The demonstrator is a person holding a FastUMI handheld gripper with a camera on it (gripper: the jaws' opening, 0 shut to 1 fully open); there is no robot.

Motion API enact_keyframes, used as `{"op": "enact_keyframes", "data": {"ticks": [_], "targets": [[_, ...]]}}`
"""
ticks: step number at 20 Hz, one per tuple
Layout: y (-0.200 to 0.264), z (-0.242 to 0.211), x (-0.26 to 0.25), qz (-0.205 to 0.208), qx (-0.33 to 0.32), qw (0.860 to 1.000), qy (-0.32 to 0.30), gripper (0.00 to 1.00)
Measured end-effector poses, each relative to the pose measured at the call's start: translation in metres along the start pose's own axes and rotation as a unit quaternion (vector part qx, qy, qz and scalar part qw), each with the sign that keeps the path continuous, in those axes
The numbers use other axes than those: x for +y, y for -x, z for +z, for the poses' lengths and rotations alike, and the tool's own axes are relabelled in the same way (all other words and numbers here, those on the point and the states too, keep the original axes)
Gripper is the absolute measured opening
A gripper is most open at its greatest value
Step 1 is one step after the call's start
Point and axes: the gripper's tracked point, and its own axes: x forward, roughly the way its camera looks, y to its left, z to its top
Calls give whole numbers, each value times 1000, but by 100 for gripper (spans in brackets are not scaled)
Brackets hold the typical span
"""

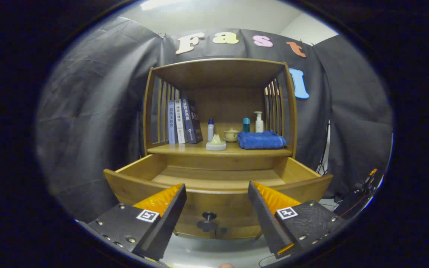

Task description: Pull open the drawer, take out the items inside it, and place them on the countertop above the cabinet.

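The tongs (pixel 217 193) gape wide, gripping nothing, their fingers flanking the front of the pulled-out wooden drawer (pixel 218 186). Beyond them, the countertop (pixel 184 150) carries books (pixel 183 121), small bottles (pixel 210 129), a lidded pot (pixel 231 134) and a folded blue towel (pixel 261 140), with black cloth walling the booth behind.

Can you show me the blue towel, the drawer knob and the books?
blue towel (pixel 261 140), gripper view, middle of its folded top.
drawer knob (pixel 208 215), gripper view, its round head.
books (pixel 183 121), gripper view, a middle spine.
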Motion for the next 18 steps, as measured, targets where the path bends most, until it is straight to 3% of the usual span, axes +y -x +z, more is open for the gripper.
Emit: {"op": "enact_keyframes", "data": {"ticks": [11, 16, 17, 18], "targets": [[-6, -75, 28, 24, 24, 999, 16, 99], [-44, -99, 3, -42, 49, 998, 3, 99], [-35, -88, 7, -47, 14, 999, -10, 99], [-32, -94, 10, -49, 25, 998, -10, 98]]}}
